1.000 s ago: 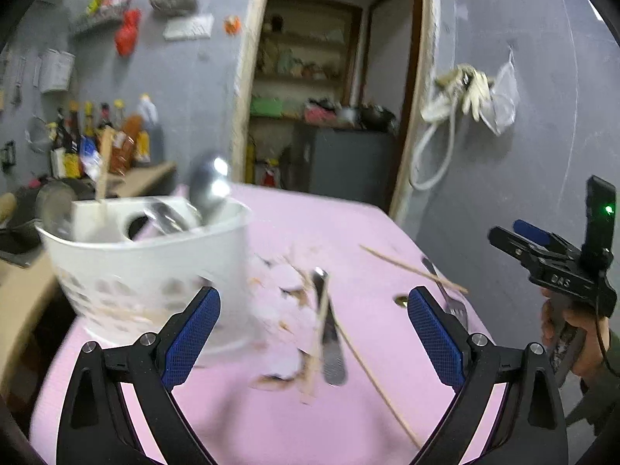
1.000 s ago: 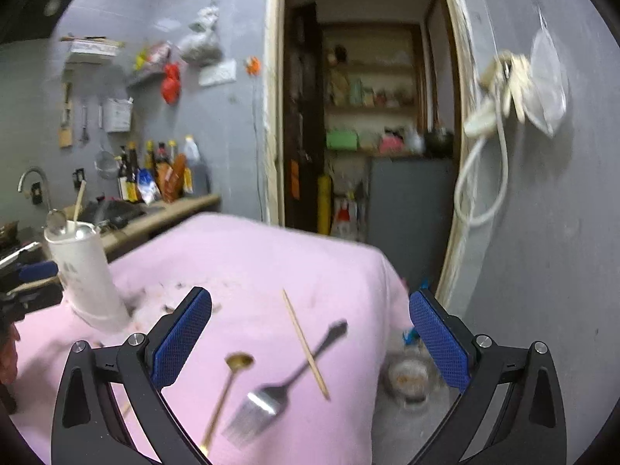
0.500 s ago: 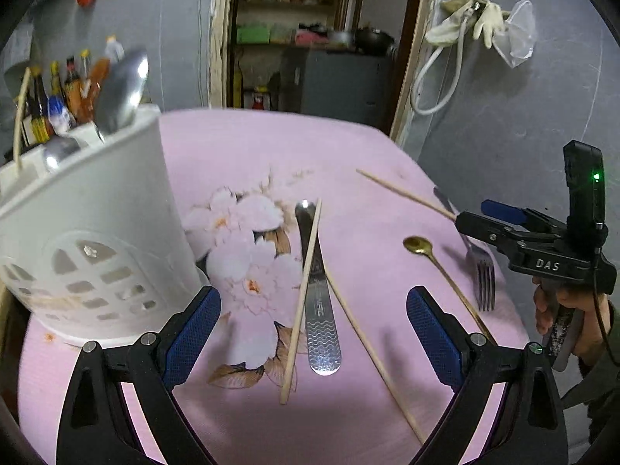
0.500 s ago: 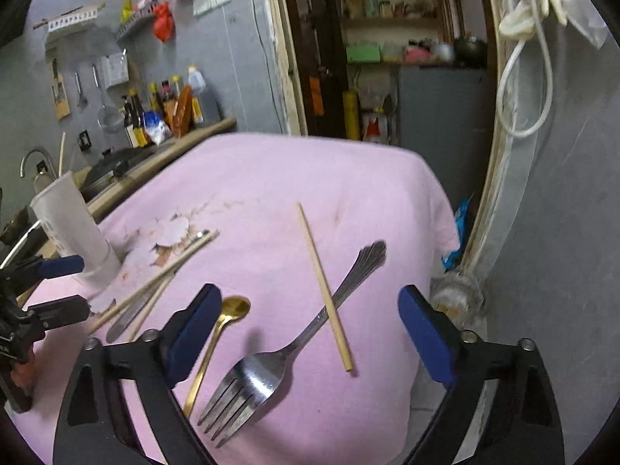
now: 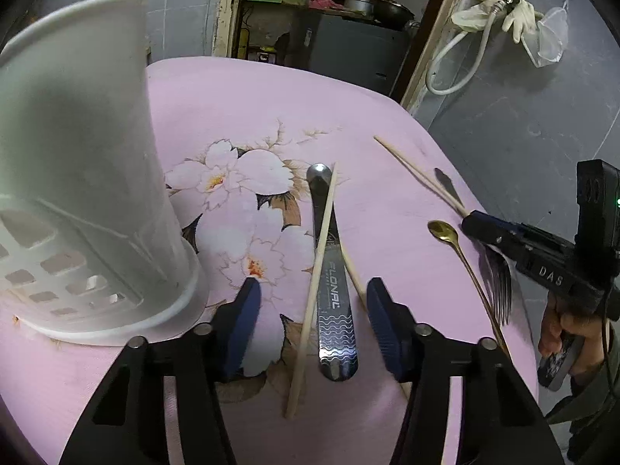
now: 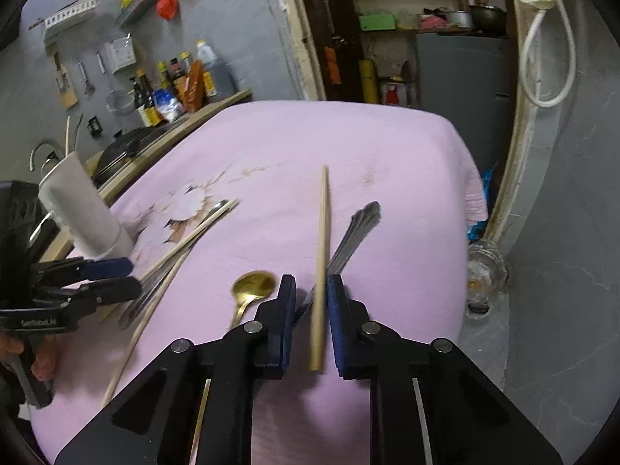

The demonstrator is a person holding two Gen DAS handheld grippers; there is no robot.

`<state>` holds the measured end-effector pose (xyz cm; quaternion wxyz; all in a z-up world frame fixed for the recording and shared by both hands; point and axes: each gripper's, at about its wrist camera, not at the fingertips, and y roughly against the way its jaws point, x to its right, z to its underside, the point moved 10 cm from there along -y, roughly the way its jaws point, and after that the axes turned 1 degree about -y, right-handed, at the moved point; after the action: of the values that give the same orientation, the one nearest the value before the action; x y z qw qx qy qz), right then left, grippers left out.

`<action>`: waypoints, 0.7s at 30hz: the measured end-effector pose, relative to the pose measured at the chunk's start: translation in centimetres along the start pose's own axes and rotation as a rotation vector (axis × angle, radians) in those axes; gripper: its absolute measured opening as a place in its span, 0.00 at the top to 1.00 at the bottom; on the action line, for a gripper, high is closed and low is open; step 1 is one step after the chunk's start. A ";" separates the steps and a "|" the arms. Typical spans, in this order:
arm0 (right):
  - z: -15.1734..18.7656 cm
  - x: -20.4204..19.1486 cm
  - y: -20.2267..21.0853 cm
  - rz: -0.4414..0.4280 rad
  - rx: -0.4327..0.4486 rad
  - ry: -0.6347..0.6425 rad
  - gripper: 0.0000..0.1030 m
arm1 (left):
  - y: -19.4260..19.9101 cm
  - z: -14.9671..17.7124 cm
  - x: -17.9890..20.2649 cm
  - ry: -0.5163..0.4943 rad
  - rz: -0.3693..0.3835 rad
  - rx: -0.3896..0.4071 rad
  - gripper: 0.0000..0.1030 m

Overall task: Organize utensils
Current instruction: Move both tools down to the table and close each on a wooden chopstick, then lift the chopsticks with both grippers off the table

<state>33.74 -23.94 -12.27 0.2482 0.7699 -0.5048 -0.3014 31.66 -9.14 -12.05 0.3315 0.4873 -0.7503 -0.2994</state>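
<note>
A white slotted utensil holder [image 5: 77,155] [image 6: 85,209] stands on the left of the pink flowered cloth [image 5: 252,97]. A steel knife [image 5: 333,271] lies with one chopstick [image 5: 314,290] across it and another [image 5: 352,275] beneath it. My left gripper [image 5: 316,321] [image 6: 128,277] straddles them; its jaws are closing, with wide gaps either side. My right gripper [image 6: 310,310] [image 5: 471,220] is closing on a third chopstick [image 6: 321,240]. That stick rests against the right pad, and a narrow gap shows at the left pad. A fork [image 6: 358,224] [image 5: 498,286] lies under it, with a gold spoon [image 6: 254,285] [image 5: 443,230] beside.
A counter with bottles [image 6: 174,85] and a sink tap runs along the table's left side. An open doorway is behind the table. A glass jar [image 6: 484,267] sits on the floor at the right, by the table edge. A hose and gloves [image 5: 500,11] hang on the wall.
Both grippers have dropped towards the table and tipped downwards. Both pairs of jaws have narrowed, the right far more, and now bracket a chopstick. The left jaws now bracket the knife.
</note>
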 end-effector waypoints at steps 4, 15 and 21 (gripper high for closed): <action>0.2 -1.7 -0.6 -0.007 -0.015 0.034 0.91 | -0.1 -0.1 -0.5 0.008 -0.009 -0.011 0.74; 1.4 -3.9 0.3 -0.037 -0.042 0.059 0.93 | 0.5 0.6 -1.5 0.048 0.021 -0.046 0.98; 1.6 -5.0 0.5 -0.066 -0.062 0.071 0.91 | 1.4 0.8 -1.5 0.075 0.019 -0.046 0.98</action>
<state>30.68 -19.59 -11.96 0.2795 0.7885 -0.4603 -0.2972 30.74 -7.20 -11.74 0.3733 0.4836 -0.7348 -0.2947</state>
